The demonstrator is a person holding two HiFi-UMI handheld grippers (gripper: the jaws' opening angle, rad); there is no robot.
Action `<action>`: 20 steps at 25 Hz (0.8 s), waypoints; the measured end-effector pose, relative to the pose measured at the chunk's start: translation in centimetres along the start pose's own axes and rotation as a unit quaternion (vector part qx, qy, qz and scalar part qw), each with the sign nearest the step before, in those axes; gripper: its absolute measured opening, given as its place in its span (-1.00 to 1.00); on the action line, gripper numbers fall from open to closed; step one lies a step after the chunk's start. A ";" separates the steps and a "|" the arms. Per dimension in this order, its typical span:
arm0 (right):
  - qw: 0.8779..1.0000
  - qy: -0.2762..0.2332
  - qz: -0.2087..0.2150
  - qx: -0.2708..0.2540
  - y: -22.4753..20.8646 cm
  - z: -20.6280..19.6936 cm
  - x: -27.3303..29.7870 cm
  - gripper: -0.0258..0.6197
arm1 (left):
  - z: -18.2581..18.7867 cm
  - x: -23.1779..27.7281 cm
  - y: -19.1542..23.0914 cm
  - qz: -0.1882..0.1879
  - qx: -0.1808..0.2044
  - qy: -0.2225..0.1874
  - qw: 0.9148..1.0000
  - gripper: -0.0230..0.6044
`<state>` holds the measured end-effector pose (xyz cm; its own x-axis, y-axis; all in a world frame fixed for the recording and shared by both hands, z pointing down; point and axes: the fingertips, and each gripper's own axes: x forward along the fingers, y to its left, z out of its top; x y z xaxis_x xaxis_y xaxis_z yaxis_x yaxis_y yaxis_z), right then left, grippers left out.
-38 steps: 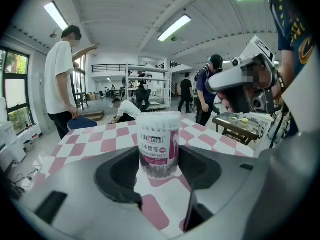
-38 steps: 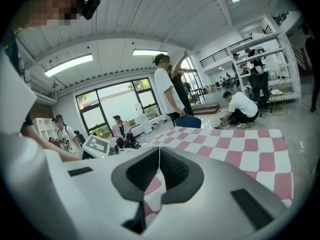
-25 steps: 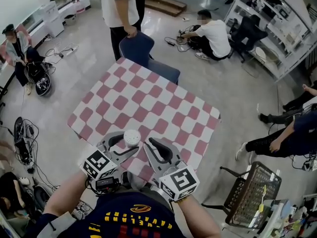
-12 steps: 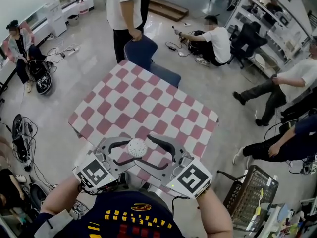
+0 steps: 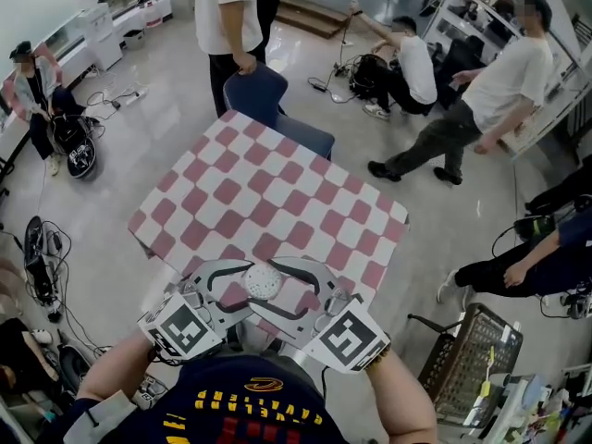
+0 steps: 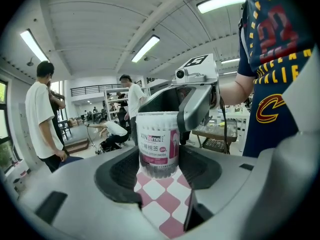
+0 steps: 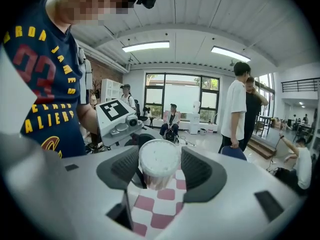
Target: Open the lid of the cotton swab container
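Observation:
The cotton swab container [image 5: 263, 281] is a clear tub with a white dotted lid and a pink label [image 6: 159, 144]. It hangs tilted just above the near edge of the pink-and-white checked table [image 5: 277, 192]. My left gripper [image 5: 252, 287] is shut on the tub's body, its fingertips [image 6: 200, 109] against the sides. My right gripper [image 5: 277, 287] comes in from the opposite side and stands open. The lid [image 7: 159, 160] sits between its wide jaws, and I see no pad pressing on it. The two grippers face each other across the tub.
A blue chair [image 5: 268, 100] stands at the table's far edge with a person [image 5: 227, 17] behind it. Other people sit or walk on the floor at the back and both sides. A wire basket cart [image 5: 467, 354] stands to the right.
My right gripper's jaws have gone from nearly closed to wide and have moved in around the lid. The left gripper still holds the tub. A person has walked into the back right.

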<state>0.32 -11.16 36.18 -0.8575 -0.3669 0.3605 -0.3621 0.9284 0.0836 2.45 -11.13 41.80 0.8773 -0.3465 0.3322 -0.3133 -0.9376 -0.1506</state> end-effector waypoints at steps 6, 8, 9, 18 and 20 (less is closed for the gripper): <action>0.999 -0.004 0.009 0.035 -0.1 -0.3 0.0 -0.12 | -0.1 -0.1 0.1 -0.019 -0.012 -0.014 1.000 -0.13; 0.999 -0.005 0.011 0.039 -0.1 -0.4 0.1 -0.12 | -0.1 -0.2 0.0 -0.024 -0.014 -0.017 0.999 -0.13; 0.999 -0.007 0.011 0.042 -0.1 -0.5 0.1 -0.12 | -0.1 -0.2 0.0 -0.026 -0.015 -0.019 0.999 -0.13; 0.988 -0.027 0.040 0.150 -0.5 -0.9 0.2 -0.13 | -1.0 0.0 -0.3 -0.039 -0.008 -0.019 0.999 -0.14; 0.977 -0.041 0.058 0.203 -0.7 -0.7 0.1 -0.13 | -1.4 0.2 -0.5 -0.041 -0.002 -0.015 0.999 -0.15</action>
<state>0.73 -11.85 36.77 -0.9212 -0.2802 0.2698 -0.3624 0.8702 -0.3337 2.30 -10.81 43.21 0.9105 -0.2684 0.3146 -0.2422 -0.9627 -0.1203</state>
